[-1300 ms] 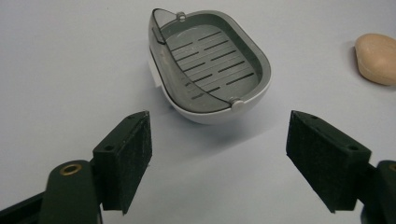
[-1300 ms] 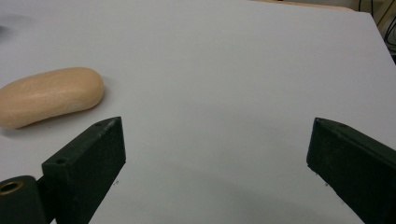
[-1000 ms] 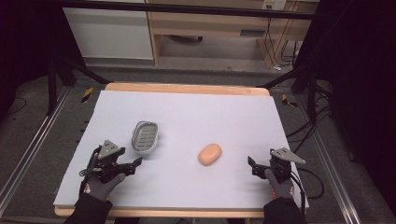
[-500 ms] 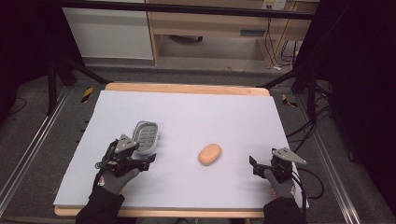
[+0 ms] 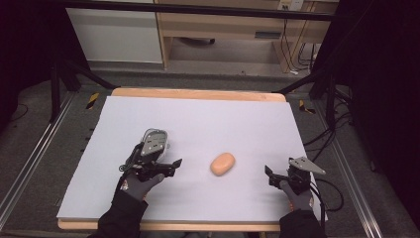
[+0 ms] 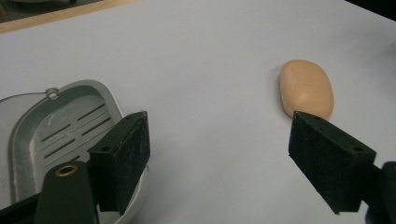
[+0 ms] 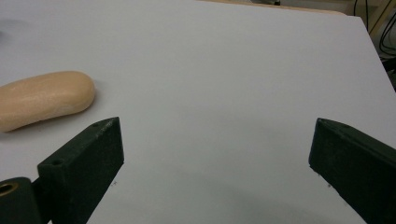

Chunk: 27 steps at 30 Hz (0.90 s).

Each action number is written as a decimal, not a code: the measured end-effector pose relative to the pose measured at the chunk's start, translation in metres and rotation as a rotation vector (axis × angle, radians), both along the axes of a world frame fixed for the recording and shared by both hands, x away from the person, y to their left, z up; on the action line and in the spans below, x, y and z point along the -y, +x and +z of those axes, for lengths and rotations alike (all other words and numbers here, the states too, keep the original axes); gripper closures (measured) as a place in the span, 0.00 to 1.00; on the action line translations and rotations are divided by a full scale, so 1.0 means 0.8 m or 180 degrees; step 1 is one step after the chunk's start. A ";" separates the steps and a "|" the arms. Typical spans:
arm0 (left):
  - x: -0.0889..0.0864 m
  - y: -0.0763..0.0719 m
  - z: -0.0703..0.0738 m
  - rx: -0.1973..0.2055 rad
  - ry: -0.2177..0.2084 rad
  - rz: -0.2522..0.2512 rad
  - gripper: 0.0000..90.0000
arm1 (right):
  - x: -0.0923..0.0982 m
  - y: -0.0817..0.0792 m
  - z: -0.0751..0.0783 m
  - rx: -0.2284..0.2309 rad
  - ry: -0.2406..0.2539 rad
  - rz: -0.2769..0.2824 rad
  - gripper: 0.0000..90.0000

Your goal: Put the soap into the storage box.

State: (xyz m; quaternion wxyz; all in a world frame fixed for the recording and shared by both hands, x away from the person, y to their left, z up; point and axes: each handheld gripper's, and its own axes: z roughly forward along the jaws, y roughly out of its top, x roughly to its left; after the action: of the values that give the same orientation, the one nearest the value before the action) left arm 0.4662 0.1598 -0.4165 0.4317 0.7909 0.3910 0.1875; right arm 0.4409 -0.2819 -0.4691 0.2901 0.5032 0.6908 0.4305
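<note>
**Soap bar between two open grippers on a white tabletop**

White covering spreads over the wood-edged table [image 5: 198, 94], with cabinets and dark floor behind it. On that surface lies an orange soap bar [image 5: 222, 163], roughly midway between the two grippers and touched by neither. In the left gripper view the soap bar [image 6: 307, 87] sits just beyond the tip of the jaw on the right of that view, outside the gap, not between the pads. In the right gripper view it lies ahead of and outside the jaw on the left of that view, well clear of it.

A grey slotted soap dish [image 6: 56, 126] lies under the other jaw of the left gripper [image 5: 168, 166], whose pad overlaps the dish's near rim. That gripper's jaws stand wide apart, holding nothing. The right gripper [image 5: 270, 173] rests near the table's corner, jaws likewise spread wide over bare white surface. Gloved hands hold both tools.
</note>
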 end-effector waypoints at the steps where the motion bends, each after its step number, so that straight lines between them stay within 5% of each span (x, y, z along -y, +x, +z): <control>1: 0.003 0.001 0.000 -0.0002 -0.0002 -0.0014 0.23 | 0.000 0.000 0.000 0.0002 -0.0009 -0.0001 0.04; 16: 0.046 0.017 -0.001 -0.0046 0.0014 -0.0142 0.22 | 0.000 0.001 -0.002 -0.0080 -0.0021 -0.0009 0.04; 27: 0.078 0.025 0.000 -0.0060 0.0157 -0.0250 0.22 | 0.000 0.002 -0.002 -0.0094 -0.0046 -0.0021 0.05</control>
State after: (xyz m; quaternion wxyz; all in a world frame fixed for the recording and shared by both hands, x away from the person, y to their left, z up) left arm 0.4860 0.0974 -0.4162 0.4154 0.8178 0.3590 0.1726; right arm 0.4423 -0.2822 -0.4707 0.2849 0.5096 0.6965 0.4171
